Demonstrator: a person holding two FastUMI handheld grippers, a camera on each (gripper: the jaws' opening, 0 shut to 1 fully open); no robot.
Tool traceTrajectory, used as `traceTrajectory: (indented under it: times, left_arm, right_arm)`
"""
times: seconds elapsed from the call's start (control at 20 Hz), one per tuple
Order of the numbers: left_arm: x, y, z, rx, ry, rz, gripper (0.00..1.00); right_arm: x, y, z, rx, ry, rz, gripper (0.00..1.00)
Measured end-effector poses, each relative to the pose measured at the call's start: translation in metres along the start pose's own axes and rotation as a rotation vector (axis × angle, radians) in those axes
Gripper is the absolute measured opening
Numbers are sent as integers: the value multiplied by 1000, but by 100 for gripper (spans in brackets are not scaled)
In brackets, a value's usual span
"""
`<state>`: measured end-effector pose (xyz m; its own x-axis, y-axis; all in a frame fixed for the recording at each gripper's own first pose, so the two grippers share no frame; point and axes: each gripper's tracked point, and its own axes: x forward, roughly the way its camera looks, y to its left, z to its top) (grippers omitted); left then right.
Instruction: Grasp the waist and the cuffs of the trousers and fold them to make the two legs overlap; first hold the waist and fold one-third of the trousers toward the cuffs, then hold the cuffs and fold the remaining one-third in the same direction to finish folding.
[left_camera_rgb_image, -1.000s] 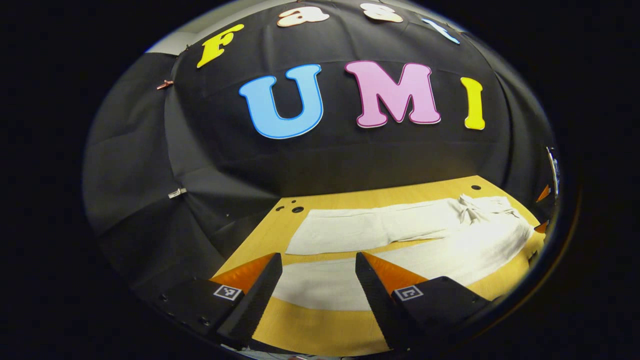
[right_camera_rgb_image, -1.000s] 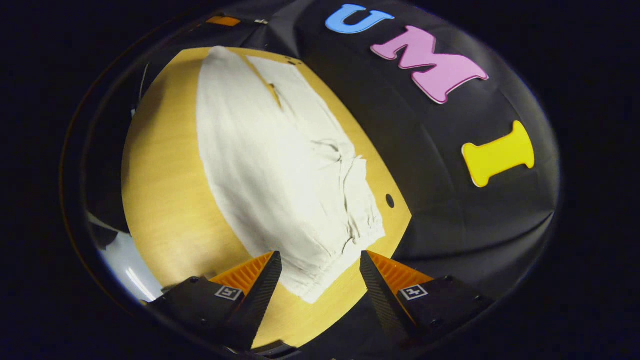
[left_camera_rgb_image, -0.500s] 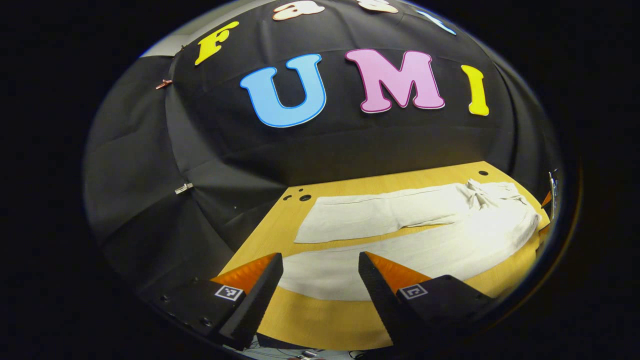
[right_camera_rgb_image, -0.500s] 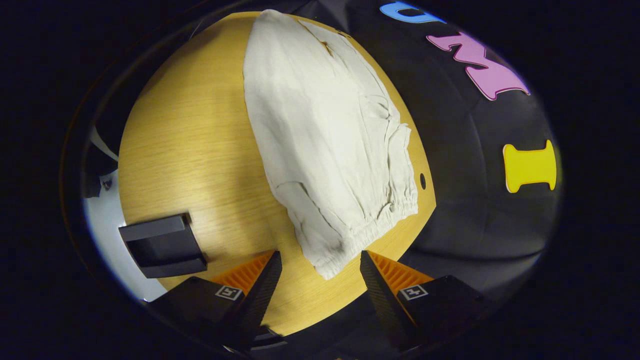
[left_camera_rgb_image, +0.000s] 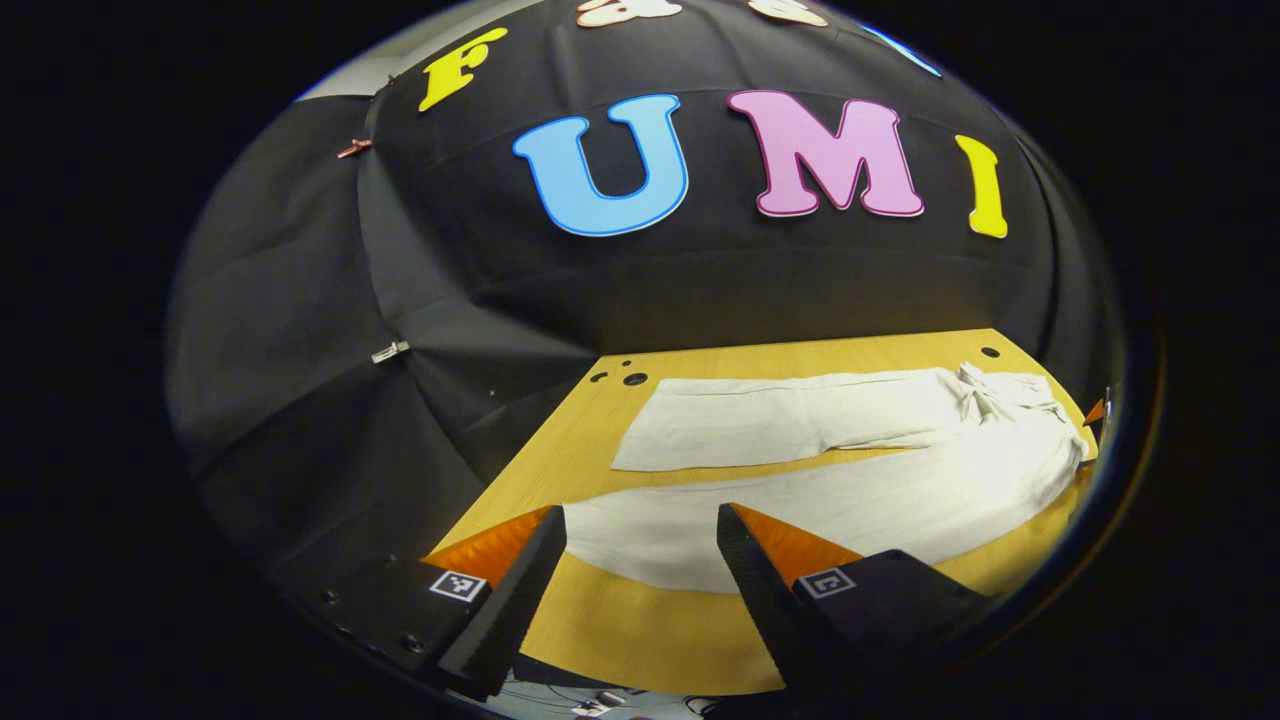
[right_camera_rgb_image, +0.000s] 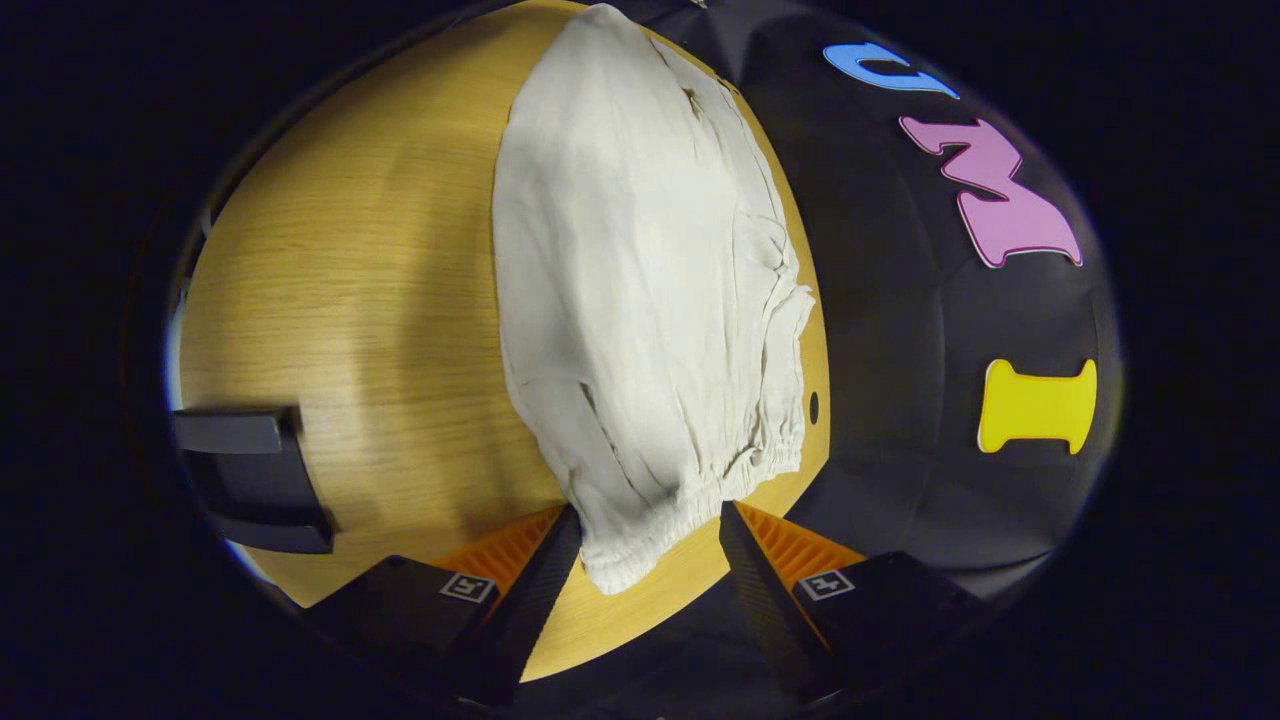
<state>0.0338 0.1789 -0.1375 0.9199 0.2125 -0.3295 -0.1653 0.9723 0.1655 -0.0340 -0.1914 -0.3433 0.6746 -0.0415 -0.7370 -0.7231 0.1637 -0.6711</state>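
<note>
One wooden table is carrying one pair of white trousers, lying flat with both legs apart. The left gripper is gaping at a cuff; the right gripper is gaping around the elastic waist. No writing is readable on them.

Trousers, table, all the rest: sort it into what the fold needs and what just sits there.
For the job:
white trousers, legs apart
waist, between the right gripper fingers
near cuff, ahead of the left gripper

Just there:
wooden table
dark block at the table's edge
</note>
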Motion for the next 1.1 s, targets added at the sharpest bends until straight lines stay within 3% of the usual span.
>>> traceTrajectory:
  times: [0.05, 0.2, 0.3, 0.4, 0.45, 0.6, 0.65, 0.8, 0.85, 0.95, 1.1]
  left_arm:
    - [1, 4, -6, 0, 12, 12, 98]
    - [4, 16, -20, -5, 46, 47, 98]
    - [3, 25, -28, -12, 60, 69, 98]
    - [4, 33, -35, 3, 65, 87, 98]
    - [6, 38, -40, 18, 69, 96, 98]
    - [16, 53, -54, 81, 91, 106, 98]
    - [21, 60, -59, 113, 101, 113, 98]
    - [41, 75, -79, 258, 130, 104, 97]
    - [49, 83, -84, 317, 143, 98, 98]
    - [67, 97, -99, 429, 178, 76, 96]
    - [94, 109, -118, 638, 217, 19, 97]
  right_arm:
    - [4, -3, 0, 6, 6, -11, 94]
    - [21, -14, 0, 30, 37, -26, 93]
    - [29, -12, 0, 48, 66, -13, 85]
    - [35, -7, -1, 67, 96, 18, 65]
    - [37, -7, -2, 70, 107, 25, 42]
    - [42, -5, 0, 80, 117, 58, 24]
    - [44, -4, 0, 83, 120, 64, 18]
    - [40, -3, 4, 101, 128, 122, 13]
    - [43, -1, 3, 126, 137, 162, 6]
    - [40, -1, 5, 179, 135, 251, 5]
    - [43, -1, 7, 113, 129, 267, 5]
